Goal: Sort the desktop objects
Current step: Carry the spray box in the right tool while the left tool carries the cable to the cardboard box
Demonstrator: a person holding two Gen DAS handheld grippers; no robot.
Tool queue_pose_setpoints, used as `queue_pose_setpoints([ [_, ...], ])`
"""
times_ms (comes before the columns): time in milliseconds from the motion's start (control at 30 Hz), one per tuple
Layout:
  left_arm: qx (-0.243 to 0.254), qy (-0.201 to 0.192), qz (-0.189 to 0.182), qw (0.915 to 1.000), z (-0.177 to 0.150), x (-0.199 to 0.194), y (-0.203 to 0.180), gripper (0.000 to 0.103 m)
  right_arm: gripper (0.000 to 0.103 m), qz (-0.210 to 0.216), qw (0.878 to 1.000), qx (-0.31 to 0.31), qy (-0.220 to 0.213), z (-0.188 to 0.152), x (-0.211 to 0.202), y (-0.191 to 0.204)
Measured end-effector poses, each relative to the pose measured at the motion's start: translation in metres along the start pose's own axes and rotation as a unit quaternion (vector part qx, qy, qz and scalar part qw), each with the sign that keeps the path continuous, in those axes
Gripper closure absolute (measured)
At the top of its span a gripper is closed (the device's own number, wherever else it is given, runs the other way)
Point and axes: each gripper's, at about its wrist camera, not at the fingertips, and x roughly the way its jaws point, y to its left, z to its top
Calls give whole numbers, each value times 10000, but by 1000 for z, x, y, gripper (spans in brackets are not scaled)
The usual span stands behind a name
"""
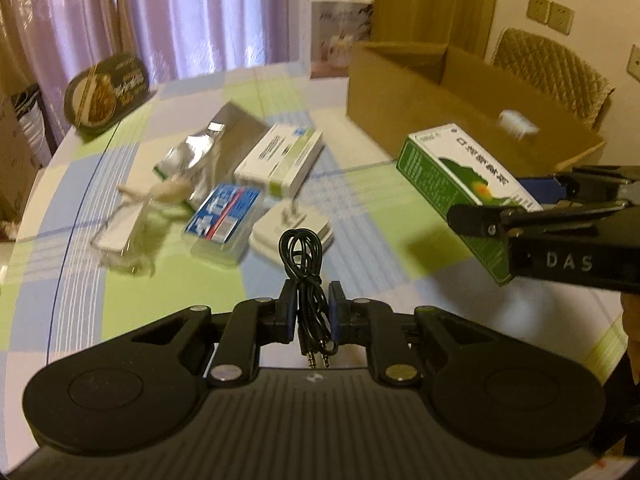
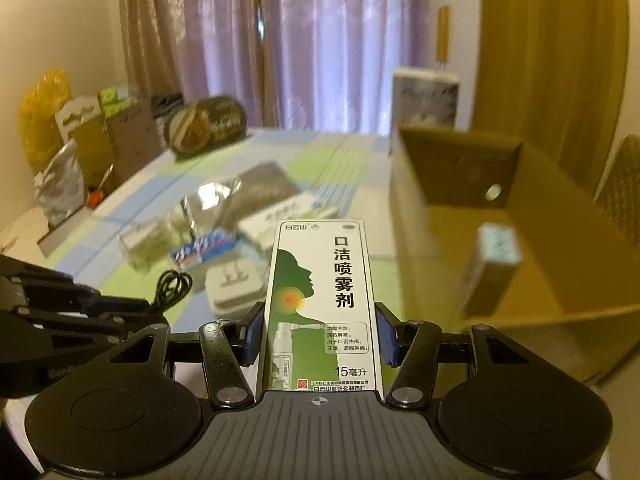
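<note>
Desktop objects lie scattered on a checked green, blue and white tablecloth (image 1: pixel 360 200). Largest is the open cardboard box (image 1: pixel 460 104) at the upper right of the left wrist view; only the right wrist view looks into it, showing a small pale carton (image 2: pixel 496 256) lying inside and a round hole in its far wall. Behind the box stands a tall white printed carton (image 1: pixel 340 32). At the upper left of both views sits a dark oval tin (image 1: pixel 106 92). The right wrist view alone shows the clutter beyond the table's left edge, with a yellow bag (image 2: pixel 44 112).

Mid-table lies a heap: a silver foil pouch (image 1: pixel 200 148), a white and green medicine box (image 1: pixel 280 160), a blue and red pack (image 1: pixel 224 220), a white plug adapter (image 1: pixel 292 232) and a clear wrapper (image 1: pixel 128 224).

The right gripper (image 2: pixel 320 332) pinches a green and white spray box (image 2: pixel 320 304) between its blue pads, held above the table just beside the cardboard box; its printed front reads clearly only in the right wrist view. The left gripper (image 1: pixel 314 312) is pressed onto a coiled black audio cable (image 1: pixel 306 280), its two plugs hanging at the near end, seen clearly only in the left wrist view.
</note>
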Motion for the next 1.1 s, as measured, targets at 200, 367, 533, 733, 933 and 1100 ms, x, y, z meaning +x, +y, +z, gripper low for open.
queue_pose_setpoints([
  [200, 179, -244, -211, 9993, 22, -16, -27, 91, 51, -283, 9991, 116, -289, 13, -31, -26],
  [367, 347, -376, -458, 9976, 39, -23, -55, 91, 51, -552, 9977, 203, -337, 12, -43, -52],
  [533, 487, -442, -681, 9955, 52, -25, -83, 91, 51, -714, 9963, 334, -346, 10, -52, -78],
  [733, 632, -505, -837, 9932, 68, -23, -110, 91, 51, -808, 9948, 485, -395, 10, -59, -104],
  [933, 794, -575, -928, 9908, 81, -22, -128, 91, 51, -873, 9937, 572, -409, 12, -60, -123],
  [1100, 922, -585, -995, 9890, 89, -16, -139, 91, 51, -907, 9930, 625, -416, 13, -60, -134],
])
